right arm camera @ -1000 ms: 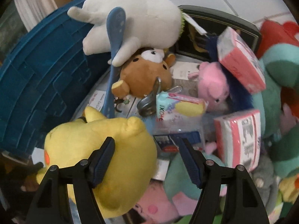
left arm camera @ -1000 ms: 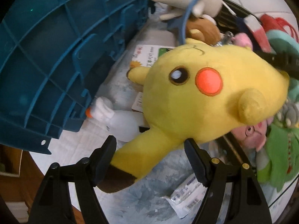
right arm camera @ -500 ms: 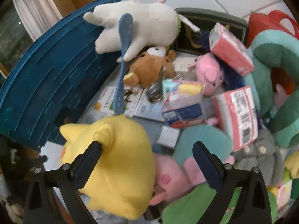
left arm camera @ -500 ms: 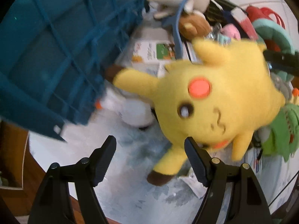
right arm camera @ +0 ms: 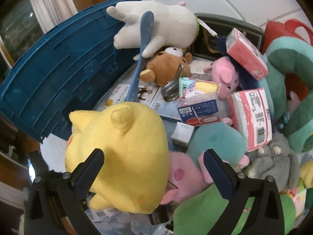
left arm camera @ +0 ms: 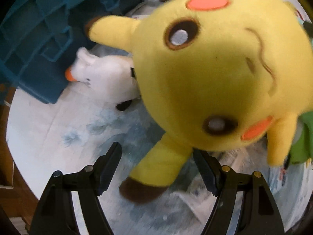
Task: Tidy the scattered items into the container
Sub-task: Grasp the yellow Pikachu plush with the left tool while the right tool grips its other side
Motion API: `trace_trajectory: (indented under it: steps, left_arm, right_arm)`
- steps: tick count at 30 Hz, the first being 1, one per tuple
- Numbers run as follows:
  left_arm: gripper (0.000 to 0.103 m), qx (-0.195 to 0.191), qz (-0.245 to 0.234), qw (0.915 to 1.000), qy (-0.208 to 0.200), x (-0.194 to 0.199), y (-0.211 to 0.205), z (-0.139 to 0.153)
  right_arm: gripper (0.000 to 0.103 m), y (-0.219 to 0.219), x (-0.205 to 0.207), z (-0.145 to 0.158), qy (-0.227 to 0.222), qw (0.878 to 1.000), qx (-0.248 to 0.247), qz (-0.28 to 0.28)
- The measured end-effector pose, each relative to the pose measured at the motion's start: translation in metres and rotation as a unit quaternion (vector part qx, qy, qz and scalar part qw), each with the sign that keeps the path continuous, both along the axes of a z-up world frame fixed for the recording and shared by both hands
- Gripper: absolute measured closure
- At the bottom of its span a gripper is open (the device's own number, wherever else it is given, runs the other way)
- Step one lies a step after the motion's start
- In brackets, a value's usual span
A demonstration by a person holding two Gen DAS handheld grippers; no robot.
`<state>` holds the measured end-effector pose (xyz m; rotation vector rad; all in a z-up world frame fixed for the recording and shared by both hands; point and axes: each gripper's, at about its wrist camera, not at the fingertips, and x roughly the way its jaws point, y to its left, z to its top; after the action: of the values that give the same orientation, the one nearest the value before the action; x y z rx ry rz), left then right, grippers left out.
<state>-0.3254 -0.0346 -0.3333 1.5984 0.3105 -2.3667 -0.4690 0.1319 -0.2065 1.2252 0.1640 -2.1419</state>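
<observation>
Your left gripper point(left arm camera: 156, 168) points steeply down with its jaws parted wide, and the brown-tipped ear of the round yellow plush toy with red cheeks point(left arm camera: 219, 74) lies right between the fingers, neither pad pressing on it. The toy's face fills the view just ahead of you, upside down. Beyond your left finger a white plastic spray bottle with an orange nozzle point(left arm camera: 101, 74) lies on the pale floral cloth point(left arm camera: 58, 125), touching the ribbed blue plastic crate point(left arm camera: 39, 39) further up on that side.

Your right gripper point(right arm camera: 153, 168) is opening, jaws wide; the yellow plush point(right arm camera: 121, 152) sits against the left finger but isn't clamped. Ahead of it: a brown bear plush point(right arm camera: 168, 66), a long blue plastic spoon point(right arm camera: 140, 54), a white plush animal point(right arm camera: 160, 27) and, ahead to the right, red-and-white tissue packs point(right arm camera: 252, 117). The blue crate point(right arm camera: 58, 74) stands ahead to the left.
</observation>
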Motion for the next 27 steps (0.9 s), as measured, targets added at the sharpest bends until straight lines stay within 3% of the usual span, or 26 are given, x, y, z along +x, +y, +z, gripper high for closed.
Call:
trace_trajectory:
  steps: [5, 7, 8, 9, 12, 16, 21, 27]
  left_arm:
    - [0.027, -0.011, -0.011, 0.9997, 0.017, -0.006, 0.005, -0.012]
    - [0.031, -0.012, -0.013, 0.9995, 0.026, -0.007, 0.006, -0.014]
    - [0.039, -0.009, -0.012, 0.9994, 0.032, -0.007, 0.005, -0.013]
    - [0.056, -0.008, -0.014, 0.9992, 0.037, -0.007, 0.006, -0.013]
    - [0.07, -0.018, -0.009, 0.9989, 0.043, -0.01, 0.009, -0.011]
    - [0.071, -0.021, 0.0, 0.9984, 0.053, -0.007, 0.007, -0.011]
    - [0.073, -0.029, 0.006, 0.9958, 0.086, 0.001, 0.002, 0.002]
    - [0.073, -0.037, 0.013, 0.9947, 0.095, -0.006, -0.009, 0.007]
  right_arm:
    - [0.0, -0.011, -0.01, -0.006, -0.001, 1.0, -0.018, 0.009]
    - [0.0, -0.011, -0.011, -0.011, -0.014, 0.999, -0.037, 0.011]
    - [0.0, -0.01, -0.012, -0.013, -0.021, 0.999, -0.047, 0.013]
    - [0.0, -0.008, -0.012, -0.017, -0.035, 0.998, -0.058, 0.017]
    - [0.0, -0.008, -0.009, -0.027, -0.045, 0.996, -0.063, 0.033]
    - [0.0, -0.004, -0.022, -0.046, -0.101, 0.99, -0.093, 0.026]
    - [0.0, 0.005, -0.013, -0.035, -0.09, 0.991, -0.095, 0.028]
    - [0.0, -0.025, -0.02, -0.054, -0.089, 0.991, -0.089, 0.05]
